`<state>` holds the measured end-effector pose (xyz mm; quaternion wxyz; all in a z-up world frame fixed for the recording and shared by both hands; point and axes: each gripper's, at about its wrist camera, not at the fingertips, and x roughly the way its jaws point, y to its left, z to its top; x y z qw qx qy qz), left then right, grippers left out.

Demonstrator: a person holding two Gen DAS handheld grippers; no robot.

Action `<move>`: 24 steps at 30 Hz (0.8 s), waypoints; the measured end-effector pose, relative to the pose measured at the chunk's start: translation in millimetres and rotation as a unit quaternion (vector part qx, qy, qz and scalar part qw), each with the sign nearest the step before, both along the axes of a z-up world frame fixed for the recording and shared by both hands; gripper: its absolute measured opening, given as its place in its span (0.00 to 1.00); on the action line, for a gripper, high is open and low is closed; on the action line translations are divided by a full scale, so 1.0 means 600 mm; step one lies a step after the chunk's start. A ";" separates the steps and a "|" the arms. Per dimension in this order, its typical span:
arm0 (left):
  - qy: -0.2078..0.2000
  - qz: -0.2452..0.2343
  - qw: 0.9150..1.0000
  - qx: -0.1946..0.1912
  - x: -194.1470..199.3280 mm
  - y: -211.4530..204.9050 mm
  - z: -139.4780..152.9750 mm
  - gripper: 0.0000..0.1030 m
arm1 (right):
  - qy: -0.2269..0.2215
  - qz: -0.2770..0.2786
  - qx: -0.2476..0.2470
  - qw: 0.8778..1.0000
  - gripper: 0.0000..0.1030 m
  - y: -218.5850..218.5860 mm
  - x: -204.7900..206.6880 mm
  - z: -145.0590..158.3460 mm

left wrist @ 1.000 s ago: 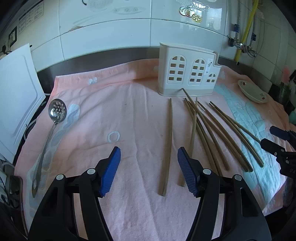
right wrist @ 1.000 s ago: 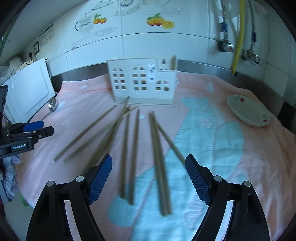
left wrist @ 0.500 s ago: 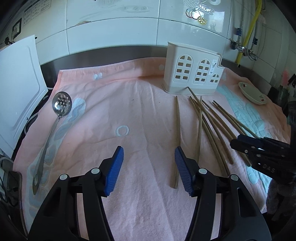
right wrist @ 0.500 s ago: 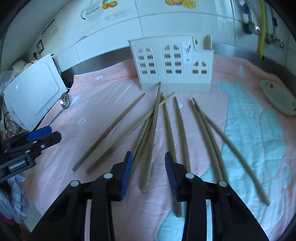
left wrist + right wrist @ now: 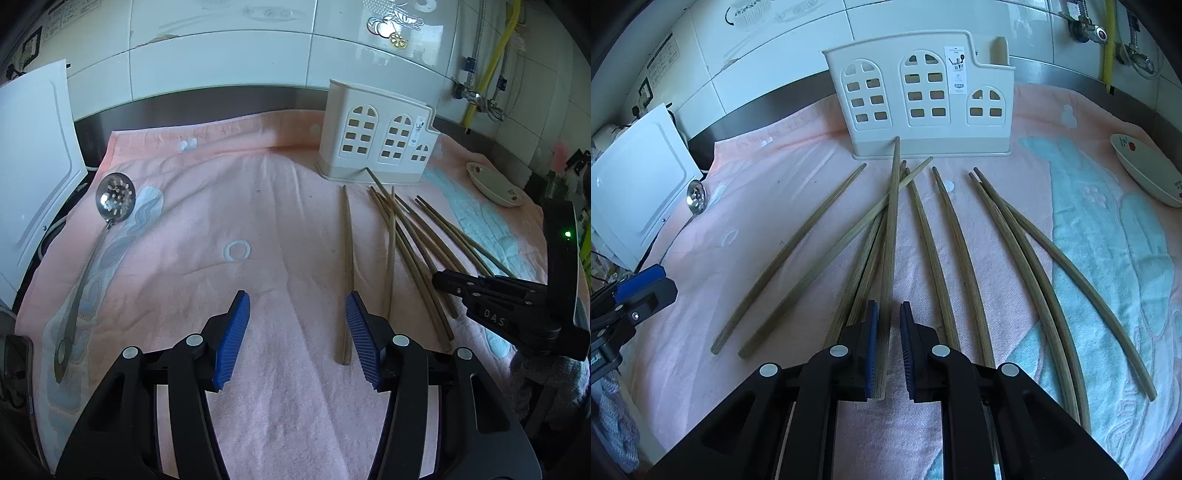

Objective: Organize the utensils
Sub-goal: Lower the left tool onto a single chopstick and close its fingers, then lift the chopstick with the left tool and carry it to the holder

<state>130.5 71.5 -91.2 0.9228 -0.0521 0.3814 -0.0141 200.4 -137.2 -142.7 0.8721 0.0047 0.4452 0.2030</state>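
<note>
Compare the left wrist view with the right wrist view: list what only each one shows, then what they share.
Only the left wrist view: the slotted steel spoon's full handle and the left gripper, closing over bare towel.
Only the right wrist view: the right gripper closing with one bamboo chopstick between its pads.
Both: the white house-shaped plastic utensil holder, pink towel, loose chopsticks, white dish.

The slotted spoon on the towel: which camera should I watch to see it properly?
The left wrist view. There the slotted spoon lies in full, from its perforated bowl to the handle's end, on the pink towel. The right wrist view catches only its bowl, small at the left edge beside the white board.
</note>
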 end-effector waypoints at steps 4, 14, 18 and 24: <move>0.000 -0.011 1.000 -0.004 0.000 -0.011 0.001 0.52 | -0.006 -0.004 -0.004 1.000 0.07 0.002 0.000 -0.003; 0.002 -0.058 0.998 -0.007 0.016 -0.070 -0.006 0.50 | -0.033 -0.010 0.009 0.999 0.06 -0.025 -0.017 0.023; 0.010 -0.076 0.997 -0.014 0.028 -0.085 -0.016 0.45 | -0.053 -0.013 0.016 0.998 0.06 -0.046 -0.025 0.051; 0.027 -0.094 0.995 -0.029 0.050 -0.106 -0.035 0.30 | -0.086 -0.013 0.027 0.996 0.06 -0.067 -0.035 0.097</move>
